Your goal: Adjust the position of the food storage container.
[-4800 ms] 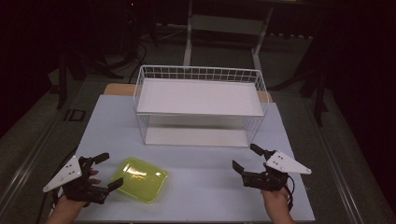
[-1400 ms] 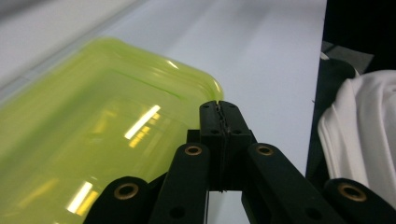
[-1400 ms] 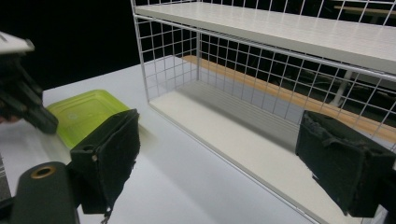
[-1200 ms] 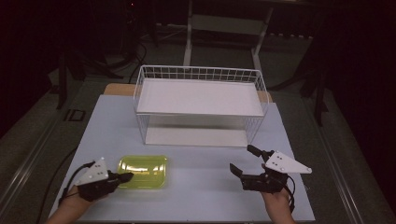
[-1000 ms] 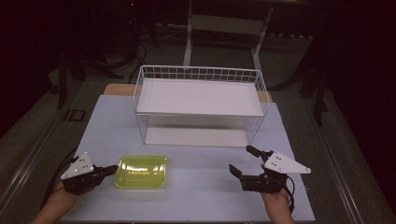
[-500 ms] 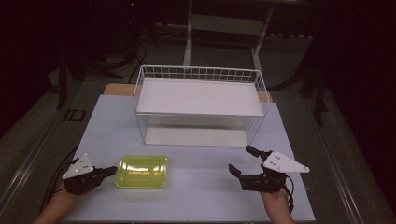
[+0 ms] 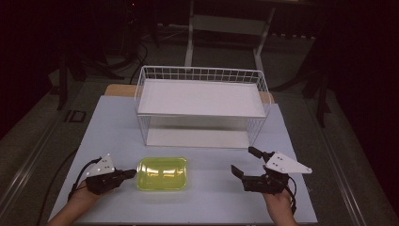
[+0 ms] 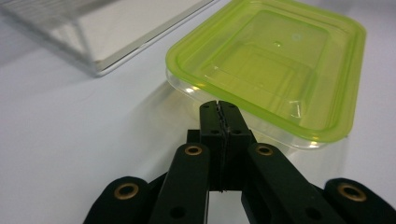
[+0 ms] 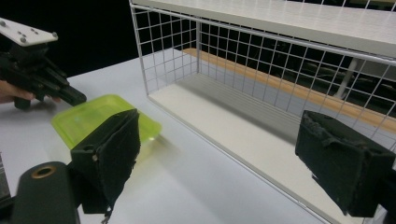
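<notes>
A clear plastic box with a yellow-green lid (image 7: 162, 173) lies flat on the pale table, in front of the white wire rack (image 7: 202, 94). My left gripper (image 7: 131, 174) is shut with nothing between its jaws. Its tips are at the box's left side. In the left gripper view the closed tips (image 8: 219, 105) sit just under the lid's rim (image 8: 275, 60); contact is unclear. My right gripper (image 7: 244, 161) rests at the right of the table, open and empty. In its own view the right gripper (image 9: 229, 158) faces the rack (image 9: 280, 70), with the box (image 9: 93, 119) and the left gripper (image 9: 77, 99) at left.
The rack has a solid white shelf on top (image 7: 202, 96) and a white floor under it (image 7: 197, 137), open towards me. A wooden board edge (image 7: 117, 89) shows behind it. Bare tabletop (image 7: 211, 197) lies between the grippers. The surroundings are dark.
My left gripper, shut, slid right from a short way off until its tips reached the box's left side. Earlier the box lay skewed; it now lies square to the table. The right gripper stayed put.
</notes>
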